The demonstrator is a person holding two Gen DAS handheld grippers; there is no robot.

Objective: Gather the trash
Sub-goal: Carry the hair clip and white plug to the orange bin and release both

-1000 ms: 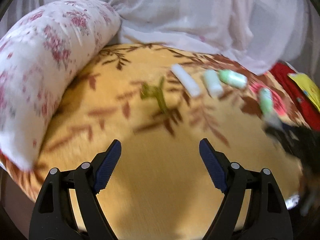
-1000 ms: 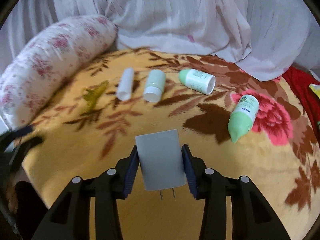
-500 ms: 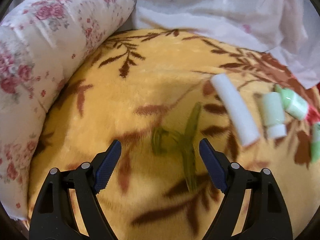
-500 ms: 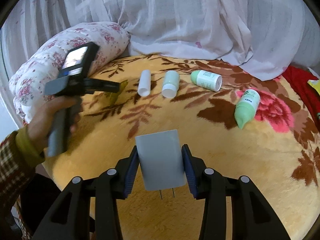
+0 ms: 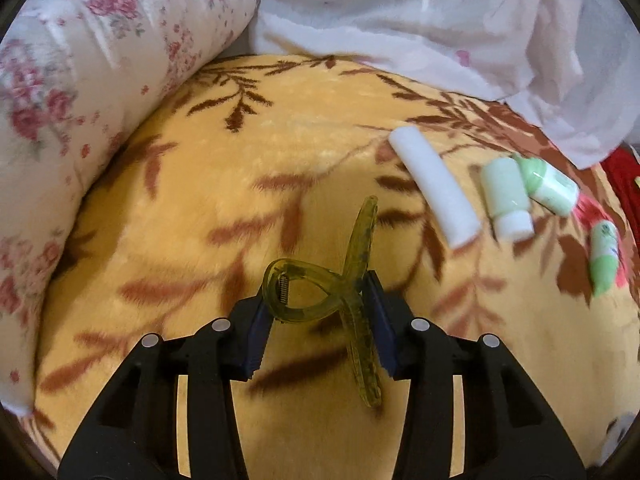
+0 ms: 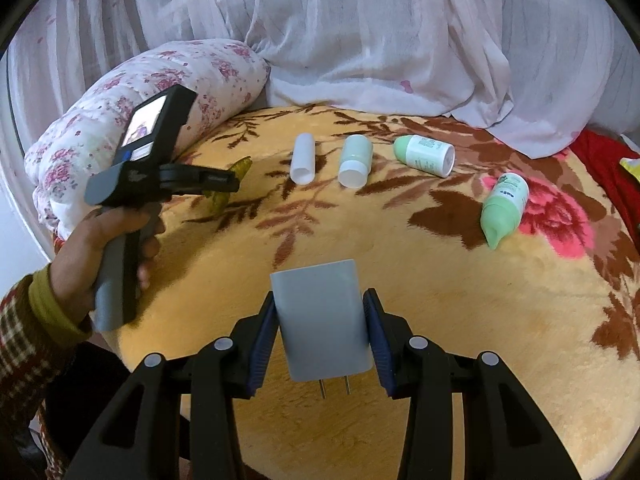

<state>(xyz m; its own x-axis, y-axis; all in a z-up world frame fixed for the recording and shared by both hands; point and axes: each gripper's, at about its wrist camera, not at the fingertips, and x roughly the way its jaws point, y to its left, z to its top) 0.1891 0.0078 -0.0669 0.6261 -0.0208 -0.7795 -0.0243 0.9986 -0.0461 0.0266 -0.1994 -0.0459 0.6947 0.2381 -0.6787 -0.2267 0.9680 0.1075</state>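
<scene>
My left tongs [image 5: 318,320] have just been closing on the see-through yellow-green plastic hair clip [image 5: 320,296]; its long arm points away from me. My right tongs [image 6: 324,336] squeeze a grey plug block [image 6: 322,324].

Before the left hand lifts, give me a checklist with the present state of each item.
1. Hair clip between the left gripper jaws, which have just been closing: ok.
2. Pads firmly pressing the clip: cannot tell.
3. Clip clear of the white tube: ok.
4. Right gripper shut on the grey charger: ok.
5. Bottles apart from both grippers: ok.
6. Trash container in view: not ok.
</scene>
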